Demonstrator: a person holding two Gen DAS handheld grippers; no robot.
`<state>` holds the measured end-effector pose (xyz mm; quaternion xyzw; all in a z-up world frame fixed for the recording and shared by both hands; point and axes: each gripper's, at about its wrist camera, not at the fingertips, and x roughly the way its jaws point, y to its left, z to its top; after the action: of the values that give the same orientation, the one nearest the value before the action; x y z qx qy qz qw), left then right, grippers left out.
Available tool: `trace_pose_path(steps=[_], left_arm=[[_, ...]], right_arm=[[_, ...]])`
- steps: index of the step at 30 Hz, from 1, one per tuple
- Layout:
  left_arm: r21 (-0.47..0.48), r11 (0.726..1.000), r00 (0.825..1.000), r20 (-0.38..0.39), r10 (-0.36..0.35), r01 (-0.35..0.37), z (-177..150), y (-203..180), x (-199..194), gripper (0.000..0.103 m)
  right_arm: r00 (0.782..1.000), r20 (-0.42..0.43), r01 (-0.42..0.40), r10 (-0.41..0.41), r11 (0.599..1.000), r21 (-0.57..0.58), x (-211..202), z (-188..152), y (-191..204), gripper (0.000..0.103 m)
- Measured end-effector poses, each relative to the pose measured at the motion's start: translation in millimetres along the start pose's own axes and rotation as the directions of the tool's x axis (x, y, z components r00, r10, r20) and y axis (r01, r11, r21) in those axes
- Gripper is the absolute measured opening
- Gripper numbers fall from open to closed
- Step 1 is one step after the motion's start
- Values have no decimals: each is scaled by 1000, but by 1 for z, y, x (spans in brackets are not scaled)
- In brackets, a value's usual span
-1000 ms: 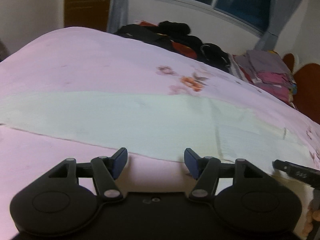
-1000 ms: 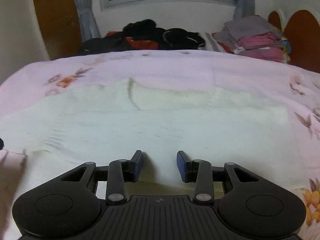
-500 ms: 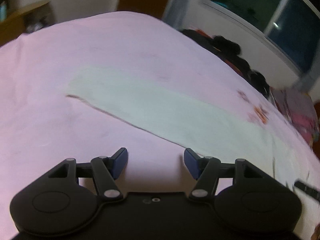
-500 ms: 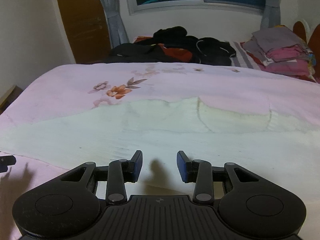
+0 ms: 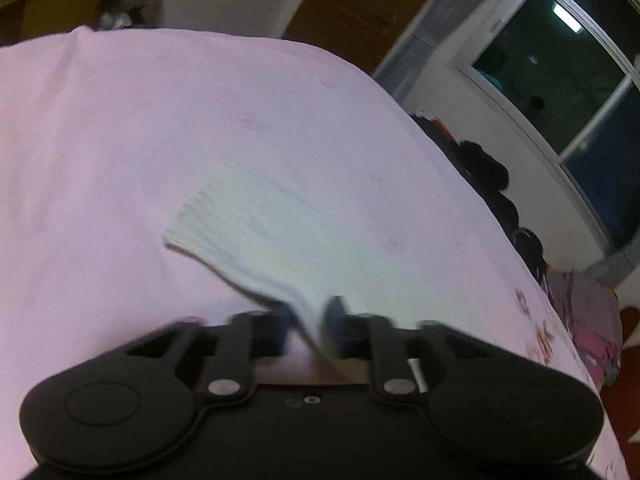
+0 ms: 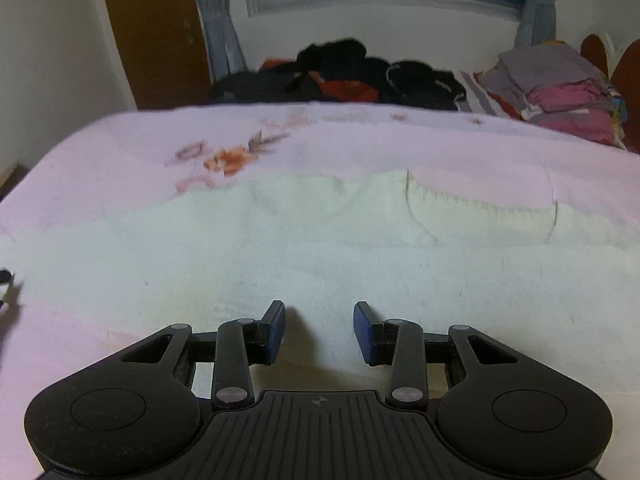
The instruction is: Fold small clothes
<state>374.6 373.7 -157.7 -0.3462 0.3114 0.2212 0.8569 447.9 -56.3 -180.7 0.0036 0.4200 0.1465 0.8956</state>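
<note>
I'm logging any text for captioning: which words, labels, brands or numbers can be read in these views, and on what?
None can be read.
White garment: no print or tag visible.
Pink sheet: flower pattern only, no words.
Right tongs: a small mark on the black housing, an emblem rather than letters, too small to make out.
Left tongs: blurred, no lettering visible.
Folded stack: no legible labels.

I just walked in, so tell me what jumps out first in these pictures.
The white knit garment spread flat across the pink bedsheet dominates. The left tool is pinching its sleeve edge, while the right tool hangs open above the body. Dark clothes are heaped under the window.
</note>
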Motion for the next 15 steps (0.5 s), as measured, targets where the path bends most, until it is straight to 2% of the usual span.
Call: trace_pose_path(steps=[2,5,9,12,15], left_arm=[[-19,1000,1000,6,-5,5,1,0,3,4],[30,1000,999,38,-9,8,0,-13,-5,3],[125,988,993,71,-96,87,-4,-47,-27,3],[220,958,978,59,-199,182,-12,-87,-45,3],[304,909,952,22,-306,285,-28,-135,-60,3]], right_arm=[[1000,1,10,-10,1000,-23,3,-2,2,38],[1000,-1,-1,1,1000,-16,1,1,0,38],[999,35,-32,30,998,57,-11,1,-13,38],[998,54,-43,39,996,72,-22,3,-17,38],[997,72,-42,35,995,90,-34,3,-28,38]])
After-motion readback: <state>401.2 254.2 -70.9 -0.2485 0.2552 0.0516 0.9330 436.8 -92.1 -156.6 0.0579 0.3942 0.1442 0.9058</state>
